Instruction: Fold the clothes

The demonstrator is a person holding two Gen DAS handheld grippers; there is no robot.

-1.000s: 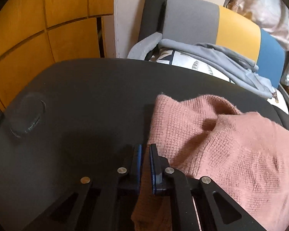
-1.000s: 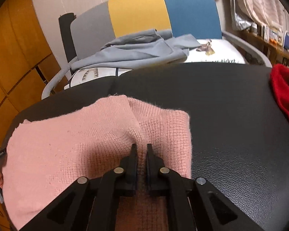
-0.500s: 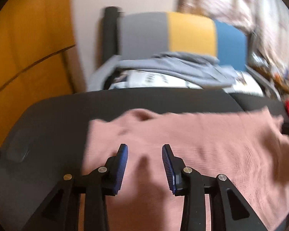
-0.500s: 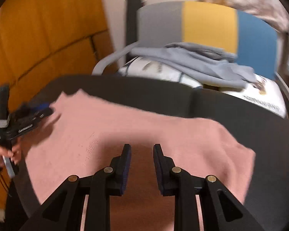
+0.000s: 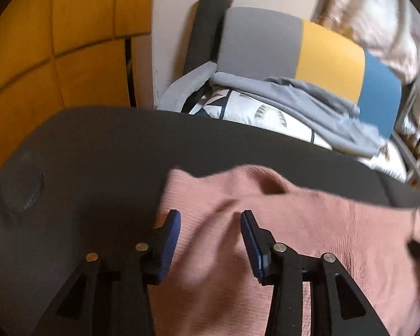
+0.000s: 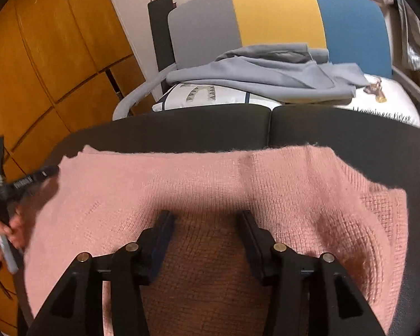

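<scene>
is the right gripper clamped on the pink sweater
No: the right gripper stands with its jaws apart above the pink sweater, having just been opening, and nothing is pinched between them.

Left wrist cam: close, angled down past own fingers, over left end of pink knitted sweater [image 5: 308,238]. Right wrist cam: same tilt, over sweater's right half. Shared: sweater, black leather tabletop [image 6: 350,128], grey-yellow-blue chair [image 5: 322,53] at 12–1 o'clock, orange wooden panels [image 6: 42,70] at 10.
</scene>
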